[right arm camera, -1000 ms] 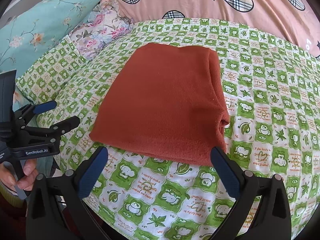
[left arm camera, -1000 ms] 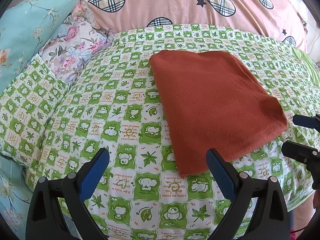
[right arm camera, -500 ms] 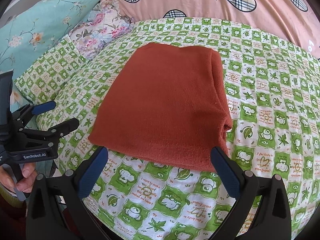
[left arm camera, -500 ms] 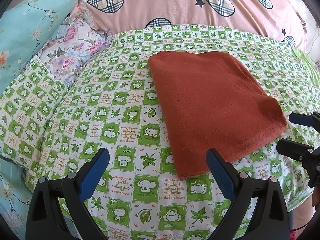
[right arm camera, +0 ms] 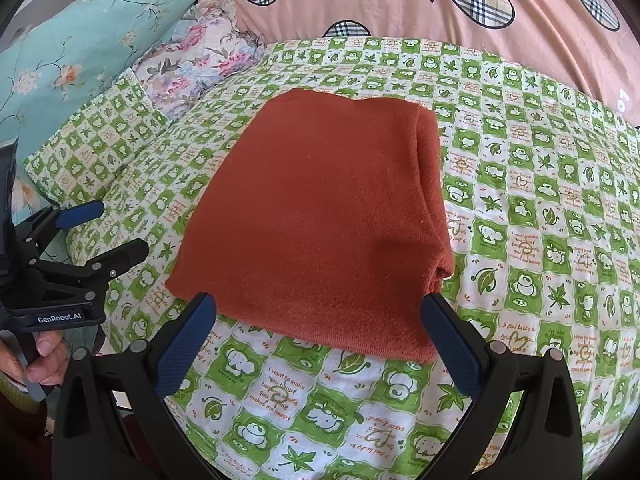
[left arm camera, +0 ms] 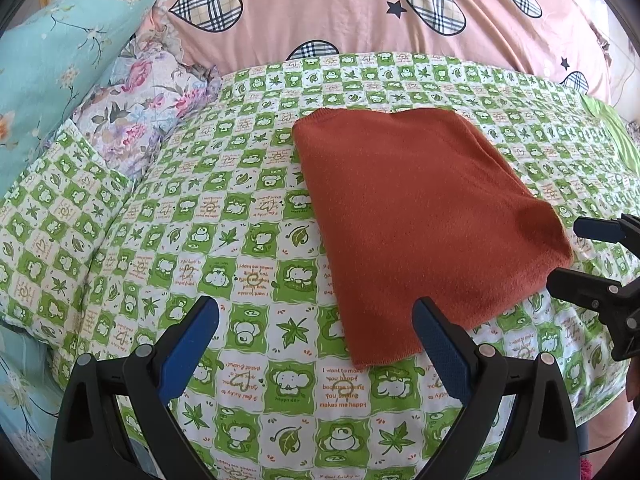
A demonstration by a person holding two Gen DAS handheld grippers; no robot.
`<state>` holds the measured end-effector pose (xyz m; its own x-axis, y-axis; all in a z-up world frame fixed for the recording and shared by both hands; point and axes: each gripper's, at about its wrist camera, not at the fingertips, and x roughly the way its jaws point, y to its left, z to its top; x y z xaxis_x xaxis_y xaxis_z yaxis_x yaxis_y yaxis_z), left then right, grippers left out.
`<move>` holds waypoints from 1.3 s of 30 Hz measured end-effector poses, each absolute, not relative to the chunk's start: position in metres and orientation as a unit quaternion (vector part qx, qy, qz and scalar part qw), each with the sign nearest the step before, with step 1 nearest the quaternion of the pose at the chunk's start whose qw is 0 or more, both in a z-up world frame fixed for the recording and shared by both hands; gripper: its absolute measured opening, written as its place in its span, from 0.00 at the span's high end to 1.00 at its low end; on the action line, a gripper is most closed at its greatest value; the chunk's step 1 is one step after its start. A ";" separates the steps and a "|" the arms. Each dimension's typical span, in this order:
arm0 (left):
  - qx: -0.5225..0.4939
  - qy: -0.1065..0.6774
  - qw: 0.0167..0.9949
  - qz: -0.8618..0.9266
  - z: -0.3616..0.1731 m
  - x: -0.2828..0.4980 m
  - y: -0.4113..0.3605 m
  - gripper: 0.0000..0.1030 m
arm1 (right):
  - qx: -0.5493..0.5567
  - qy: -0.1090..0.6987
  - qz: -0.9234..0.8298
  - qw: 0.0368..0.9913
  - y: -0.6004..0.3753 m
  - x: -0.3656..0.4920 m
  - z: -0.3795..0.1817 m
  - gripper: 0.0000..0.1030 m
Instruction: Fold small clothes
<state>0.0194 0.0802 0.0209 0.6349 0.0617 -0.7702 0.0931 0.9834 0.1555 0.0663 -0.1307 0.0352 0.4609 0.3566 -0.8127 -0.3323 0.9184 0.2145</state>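
1. While both grippers hang over the near edge of the bed, a folded red-orange cloth lies flat on the green and white checked sheet.
2. The cloth is a neat block with many layers, and its thick folded edge shows on the right side in the right wrist view.
3. The left gripper has its two blue fingers spread wide apart, and it holds nothing.
4. Its right finger sits over the near left corner of the cloth, but I cannot tell if it touches.
5. The right gripper is spread wide too, and it holds nothing.
6. The near edge of the cloth lies between its two fingers.
7. In the left wrist view, the right gripper pokes in from the right, just beside the cloth's near right corner.
8. In the right wrist view, the left gripper shows on the left, and a hand grips its handle.
9. A pink blanket with checked hearts lies at the far side of the bed.
10. A light blue flower pillow and a purple flower pillow sit at the far left.
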 end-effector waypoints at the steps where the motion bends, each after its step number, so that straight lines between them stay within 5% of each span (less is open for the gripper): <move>1: 0.091 0.427 0.899 -0.009 0.021 0.020 0.080 0.05 | 0.012 0.479 0.202 0.854 -0.131 0.067 0.035 0.01; 39: 0.107 0.432 0.895 -0.014 0.020 0.038 0.078 0.05 | -0.008 0.482 0.214 0.849 -0.137 0.086 0.038 0.01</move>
